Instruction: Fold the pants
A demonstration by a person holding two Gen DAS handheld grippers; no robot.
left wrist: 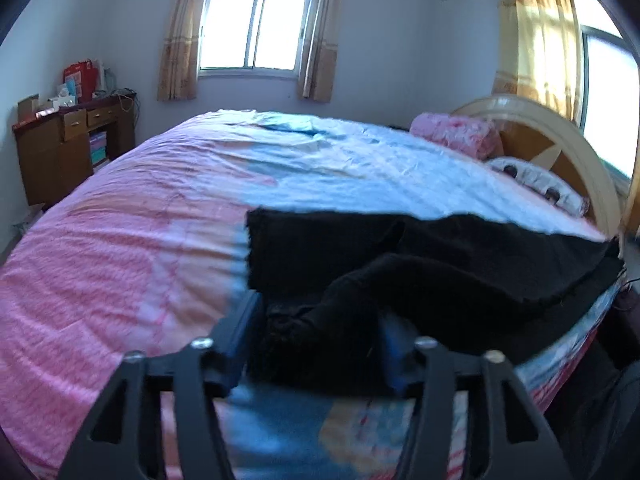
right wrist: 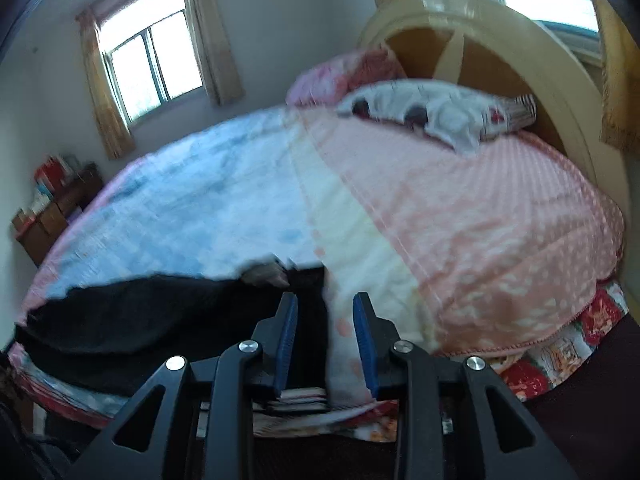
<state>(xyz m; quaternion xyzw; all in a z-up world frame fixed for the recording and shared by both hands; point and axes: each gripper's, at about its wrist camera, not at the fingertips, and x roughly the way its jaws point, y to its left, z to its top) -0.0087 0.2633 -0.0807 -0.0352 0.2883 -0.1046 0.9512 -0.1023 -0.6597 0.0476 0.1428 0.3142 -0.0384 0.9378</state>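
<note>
The black pants (left wrist: 440,264) lie along the near edge of the bed. In the left wrist view one bunched end of them rises between the fingers of my left gripper (left wrist: 320,320), which stand wide apart around the cloth. In the right wrist view the pants (right wrist: 132,320) stretch off to the left. My right gripper (right wrist: 325,316) is open; its blue-padded fingers (right wrist: 286,336) sit at the pants' right end, over the edge where the black cloth meets the cover.
The bed (left wrist: 140,240) has a pink and blue cover and fills both views. Pillows (right wrist: 436,110) and a wooden headboard (right wrist: 500,52) are at its head. A wooden desk (left wrist: 68,148) with boxes stands by the far wall, under a window (left wrist: 256,28).
</note>
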